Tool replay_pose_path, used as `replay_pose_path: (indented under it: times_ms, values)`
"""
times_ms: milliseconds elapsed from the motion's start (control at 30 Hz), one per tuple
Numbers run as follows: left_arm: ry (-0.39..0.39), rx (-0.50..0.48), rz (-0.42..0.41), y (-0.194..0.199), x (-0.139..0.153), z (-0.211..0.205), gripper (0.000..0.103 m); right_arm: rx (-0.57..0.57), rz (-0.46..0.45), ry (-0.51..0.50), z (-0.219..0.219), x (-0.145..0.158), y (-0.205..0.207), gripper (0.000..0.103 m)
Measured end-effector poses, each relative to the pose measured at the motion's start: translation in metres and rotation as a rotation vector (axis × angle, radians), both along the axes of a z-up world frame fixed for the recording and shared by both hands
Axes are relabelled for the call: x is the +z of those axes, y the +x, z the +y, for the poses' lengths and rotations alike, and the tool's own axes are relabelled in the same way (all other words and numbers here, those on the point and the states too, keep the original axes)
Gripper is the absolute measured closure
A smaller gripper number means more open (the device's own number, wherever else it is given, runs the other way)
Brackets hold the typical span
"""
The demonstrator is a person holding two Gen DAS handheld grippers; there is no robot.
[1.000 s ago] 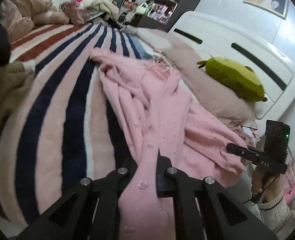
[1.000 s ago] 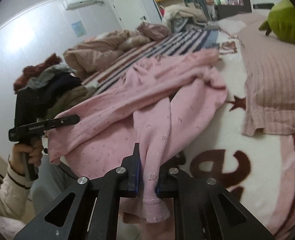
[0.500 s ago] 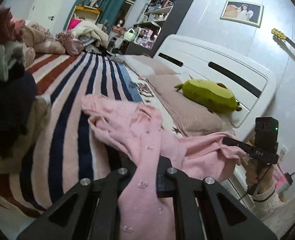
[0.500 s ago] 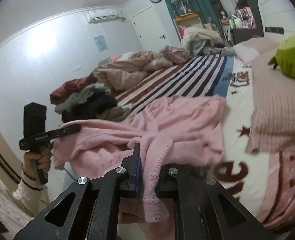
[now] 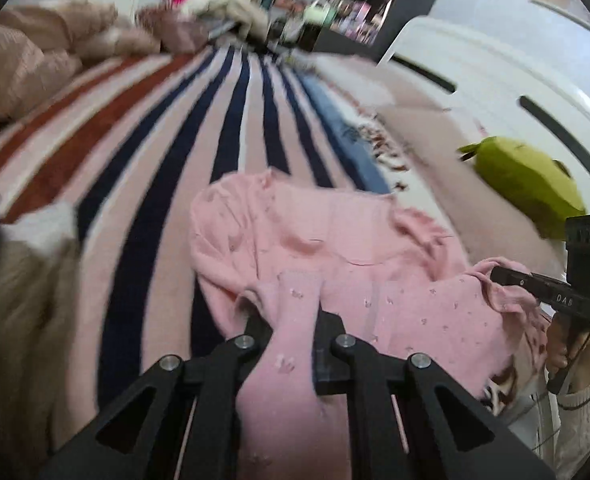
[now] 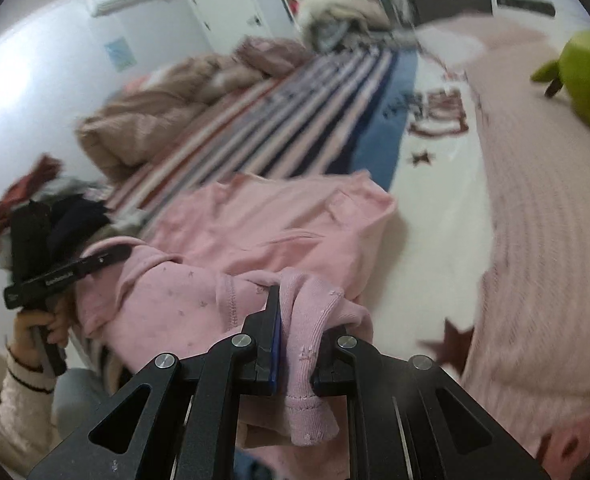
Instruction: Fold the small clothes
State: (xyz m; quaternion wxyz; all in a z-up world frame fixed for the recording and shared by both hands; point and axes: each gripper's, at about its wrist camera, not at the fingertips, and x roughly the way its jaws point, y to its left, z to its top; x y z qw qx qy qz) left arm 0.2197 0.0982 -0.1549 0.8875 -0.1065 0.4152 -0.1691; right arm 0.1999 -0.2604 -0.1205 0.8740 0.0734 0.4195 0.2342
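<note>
A small pink garment of soft knit with tiny flower specks and ribbed cuffs is lying crumpled near the edge of a bed, its far half spreading flat over a plush striped blanket in navy, cream and rust bands. The left claw is clamping one sleeve between its black fingers, the fabric bunching through the narrow gap. The right claw is pinching another ribbed cuff, which is drooping past its pads. The left wrist view is showing the right claw's black handle at the right edge with a hand in a cream knit sleeve gripping it, a rounded green plush toy on a pale pink pillow, and a white headboard. The right wrist view is showing instead the left claw's handle and the hand around it, a heap of dark clothes, a puffy beige duvet, a white fleece with maroon stars, and a door beneath an air conditioner.
</note>
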Motion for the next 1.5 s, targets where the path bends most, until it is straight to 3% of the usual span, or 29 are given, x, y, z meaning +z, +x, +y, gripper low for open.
replay_pose_path:
  times_ms: [100,167,200,267,300,333,400,467,667,833,900,1133,1233,1267,1333,1467,1500]
  values:
    - [0.034,-0.014,0.052,0.022,-0.022,-0.007,0.092,0.009,0.071,-0.055,0.008,-0.025,0.029,0.096]
    - [0.028,-0.038,0.074,0.024,-0.029,-0.009,0.082,0.017,0.107,-0.062,0.01,-0.037,0.035,0.096]
    - [0.02,-0.057,0.069,0.021,-0.028,-0.009,0.072,0.021,0.107,-0.062,0.01,-0.038,0.034,0.093]
    - [0.007,-0.086,0.067,0.014,-0.02,-0.008,0.053,0.039,0.112,-0.048,0.008,-0.037,0.032,0.081]
    - [-0.005,-0.094,0.06,0.009,-0.014,-0.006,0.04,0.052,0.12,-0.041,0.006,-0.034,0.03,0.068]
    - [-0.018,-0.099,0.032,-0.001,-0.006,-0.003,0.036,0.068,0.124,-0.037,0.005,-0.031,0.027,0.053]
    - [-0.017,-0.11,0.002,-0.014,0.008,-0.002,0.033,0.112,0.095,-0.052,0.005,-0.019,0.01,0.034]
    - [0.001,-0.115,-0.021,-0.031,0.019,0.002,0.032,0.122,0.046,-0.087,0.004,-0.008,-0.007,0.027]
    - [0.086,-0.137,-0.036,-0.076,0.02,0.002,0.03,0.104,-0.013,-0.176,-0.007,0.001,-0.058,0.027]
    - [0.195,-0.204,-0.049,-0.101,0.004,-0.014,0.03,0.15,-0.089,-0.343,0.012,-0.018,-0.095,0.027]
    - [0.273,-0.237,-0.084,-0.109,0.0,-0.026,0.03,0.136,-0.144,-0.45,0.023,-0.024,-0.104,0.027]
    - [0.44,-0.275,-0.077,-0.102,-0.015,-0.047,0.026,0.144,-0.228,-0.594,0.048,-0.031,-0.098,0.029]
    - [0.466,-0.274,-0.087,-0.099,-0.019,-0.049,0.028,0.13,-0.247,-0.567,0.049,-0.024,-0.089,0.035]
    - [0.473,-0.262,-0.098,-0.099,-0.019,-0.049,0.031,0.128,-0.248,-0.55,0.049,-0.022,-0.087,0.038]
    - [0.479,-0.219,-0.106,-0.096,-0.017,-0.043,0.064,0.118,-0.255,-0.514,0.049,-0.018,-0.081,0.062]
    - [0.427,-0.244,-0.104,-0.096,-0.012,-0.035,0.08,0.119,-0.24,-0.5,0.051,-0.02,-0.072,0.076]
    - [0.419,-0.247,-0.107,-0.097,-0.009,-0.034,0.083,0.126,-0.241,-0.491,0.051,-0.02,-0.072,0.09]
